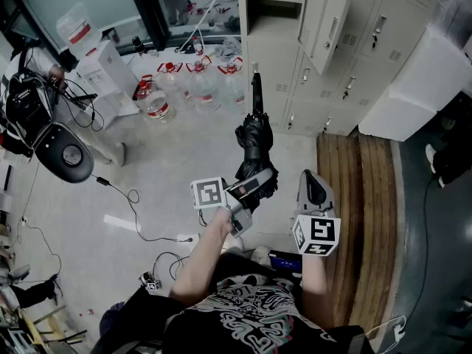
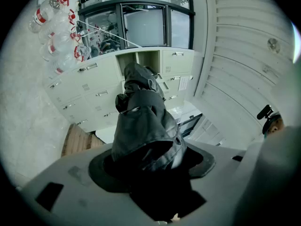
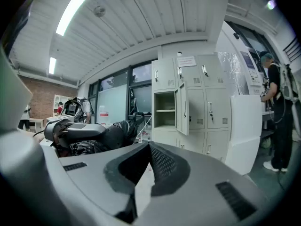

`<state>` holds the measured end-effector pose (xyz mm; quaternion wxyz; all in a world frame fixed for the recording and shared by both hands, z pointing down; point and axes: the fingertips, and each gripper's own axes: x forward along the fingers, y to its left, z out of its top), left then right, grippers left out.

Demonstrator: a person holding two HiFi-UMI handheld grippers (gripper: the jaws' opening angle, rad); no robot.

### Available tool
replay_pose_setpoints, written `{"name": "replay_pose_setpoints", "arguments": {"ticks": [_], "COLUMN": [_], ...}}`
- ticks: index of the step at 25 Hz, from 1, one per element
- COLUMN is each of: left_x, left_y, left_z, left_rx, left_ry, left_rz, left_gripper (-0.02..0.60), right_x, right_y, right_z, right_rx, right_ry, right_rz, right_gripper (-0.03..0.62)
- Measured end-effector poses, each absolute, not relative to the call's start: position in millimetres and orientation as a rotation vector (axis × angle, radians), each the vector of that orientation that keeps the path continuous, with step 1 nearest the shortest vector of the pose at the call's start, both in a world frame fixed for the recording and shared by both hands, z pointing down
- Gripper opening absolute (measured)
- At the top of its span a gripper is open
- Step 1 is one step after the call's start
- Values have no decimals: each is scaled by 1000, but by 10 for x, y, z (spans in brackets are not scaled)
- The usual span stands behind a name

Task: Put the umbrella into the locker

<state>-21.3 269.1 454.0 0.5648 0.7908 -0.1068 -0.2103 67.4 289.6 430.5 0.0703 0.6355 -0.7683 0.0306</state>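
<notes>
A black folded umbrella (image 1: pixel 254 142) sticks out of my left gripper (image 1: pixel 254 186), which is shut on its lower part, its tip pointing at the grey lockers. In the left gripper view the umbrella (image 2: pixel 146 121) fills the gap between the jaws of the left gripper (image 2: pixel 150 166). One locker compartment (image 1: pixel 273 6) stands open with its door (image 1: pixel 328 21) swung right; the compartment (image 3: pixel 165 109) also shows in the right gripper view. My right gripper (image 1: pixel 313 186) is just right of the umbrella, held apart from it. The right gripper (image 3: pixel 148 161) is shut with nothing in it, and the umbrella (image 3: pixel 108 133) lies to its left.
Several water bottles (image 1: pixel 195 83) and a white dispenser (image 1: pixel 99 65) stand on the floor left of the lockers. A wooden platform (image 1: pixel 369 198) runs along the right, with a white box (image 1: pixel 417 87) beyond it. Cables (image 1: pixel 133 198) trail on the floor. A person (image 3: pixel 277 107) stands at the far right.
</notes>
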Motion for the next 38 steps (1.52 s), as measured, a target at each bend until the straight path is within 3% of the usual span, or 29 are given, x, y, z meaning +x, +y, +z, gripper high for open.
{"name": "replay_pose_setpoints", "arguments": {"ticks": [22, 31, 38], "left_x": [5, 195, 387], "left_y": [2691, 1864, 618], "left_z": [4525, 4568, 4667], "left_rx": [1850, 1841, 1845], "left_ry": [-258, -249, -215], "left_rz": [-467, -466, -436], "left_gripper": [299, 299, 300], "right_x": [776, 980, 1153], "right_y": [2837, 2066, 842], "right_z": [4253, 4316, 4424], "right_rx": [1846, 1852, 1882], "right_ry": [-2375, -2355, -2318], "right_rz": [50, 67, 79], "right_gripper": [2, 2, 2]}}
